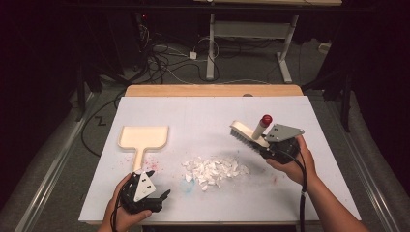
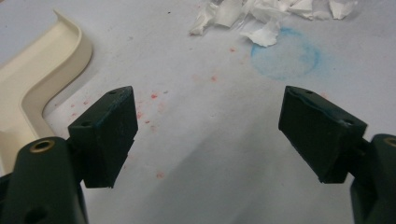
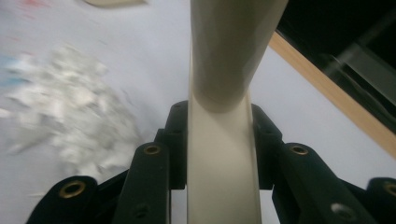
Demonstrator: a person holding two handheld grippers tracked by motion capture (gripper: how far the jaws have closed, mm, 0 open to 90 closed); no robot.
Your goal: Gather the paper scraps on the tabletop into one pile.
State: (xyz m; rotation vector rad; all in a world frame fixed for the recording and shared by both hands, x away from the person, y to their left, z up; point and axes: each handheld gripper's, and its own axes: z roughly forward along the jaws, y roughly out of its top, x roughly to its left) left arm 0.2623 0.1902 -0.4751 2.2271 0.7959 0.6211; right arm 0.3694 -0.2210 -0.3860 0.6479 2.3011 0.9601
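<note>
A cream brush (image 1: 247, 134) with dark bristles and a red-tipped handle hangs above the table at the right. My right gripper (image 1: 269, 146) is shut on its back, and the right gripper view has the cream body (image 3: 220, 154) clamped between both jaws. A heap of torn white paper scraps (image 1: 214, 169) lies in the middle of the white table cover, seen blurred as the scraps (image 3: 70, 112) left of the brush. A cream dustpan (image 1: 143, 137) lies flat at the left, handle toward me. My left gripper (image 1: 155, 183) stands open beside the handle's near end, its jaws wide apart over bare cover (image 2: 210, 140).
Red specks and a blue ring stain (image 2: 285, 56) mark the white cover (image 1: 203, 111). The wooden table edge (image 1: 212, 90) runs along the far side. Beyond it are desk legs and cables on the floor.
</note>
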